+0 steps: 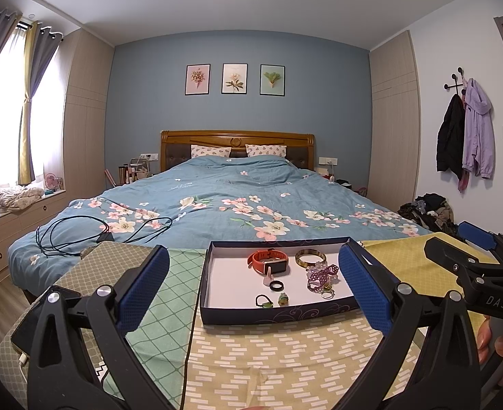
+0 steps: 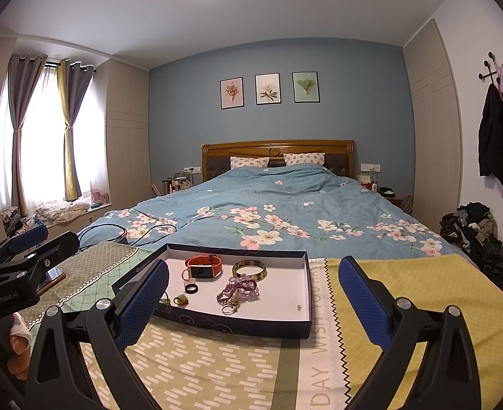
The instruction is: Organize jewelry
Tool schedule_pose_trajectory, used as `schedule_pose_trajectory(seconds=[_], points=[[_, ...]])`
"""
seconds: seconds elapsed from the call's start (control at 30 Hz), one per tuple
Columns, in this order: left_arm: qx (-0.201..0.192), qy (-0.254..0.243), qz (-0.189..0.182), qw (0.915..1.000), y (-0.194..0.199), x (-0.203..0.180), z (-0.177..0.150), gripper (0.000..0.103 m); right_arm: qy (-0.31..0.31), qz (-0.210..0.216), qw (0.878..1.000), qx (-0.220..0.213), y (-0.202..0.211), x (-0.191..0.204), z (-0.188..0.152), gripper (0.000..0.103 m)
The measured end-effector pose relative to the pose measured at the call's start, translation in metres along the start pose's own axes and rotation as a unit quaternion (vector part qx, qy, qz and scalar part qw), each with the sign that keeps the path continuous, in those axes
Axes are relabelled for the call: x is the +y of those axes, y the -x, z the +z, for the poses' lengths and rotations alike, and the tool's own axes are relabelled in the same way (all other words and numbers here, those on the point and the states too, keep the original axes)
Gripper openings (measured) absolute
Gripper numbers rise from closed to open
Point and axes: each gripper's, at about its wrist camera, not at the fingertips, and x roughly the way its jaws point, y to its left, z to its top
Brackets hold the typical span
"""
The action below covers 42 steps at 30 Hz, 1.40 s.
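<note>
A dark blue tray with a white floor lies on the cloth-covered table. In it are an orange watch, a tortoiseshell bangle, a purple bead bracelet, a black ring, a thin ring and green charms. My left gripper hovers open before the tray's near edge, holding nothing. Beside the tray's right side, my right gripper is open and empty too.
Patchwork cloths in yellow and green cover the table. A phone lies at its left end. Behind stands a bed with black cables on it. A heap of clothes lies on the floor at right.
</note>
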Motion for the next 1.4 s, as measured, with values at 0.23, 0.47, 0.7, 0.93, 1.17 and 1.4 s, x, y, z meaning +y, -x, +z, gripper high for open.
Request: schedule_pose_trajectory(seconds=[0.23,0.47,0.7,0.93,1.17,1.4], points=[[0.000,0.000,-0.001,1.0000,0.0010,-0.0005,0.0000,0.098,0.000,-0.001,1.000,0.000,0.0004,-0.0011,0.0005,0.096],[0.000,0.000,0.000,1.0000,0.0006,0.0003,-0.0006,0.098,0.000,-0.001,1.000,0.000,0.0002,-0.0014,0.0007,0.096],[-0.001,0.000,0.000,1.0000,0.0005,0.0004,-0.0007,0.098,0.000,0.000,1.000,0.000,0.0002,-0.0015,0.0006,0.096],[0.000,0.000,-0.001,1.0000,0.0012,-0.0005,-0.0004,0.098,-0.001,-0.001,1.000,-0.001,0.0003,-0.0018,0.0007,0.096],[0.000,0.000,0.000,1.0000,0.0012,-0.0007,-0.0004,0.098,0.001,0.000,1.000,0.001,-0.0016,0.0019,-0.0017,0.096],[0.000,-0.001,0.000,1.0000,0.0012,-0.0009,-0.0003,0.098,-0.001,0.000,1.000,0.002,-0.0019,0.0024,-0.0015,0.096]])
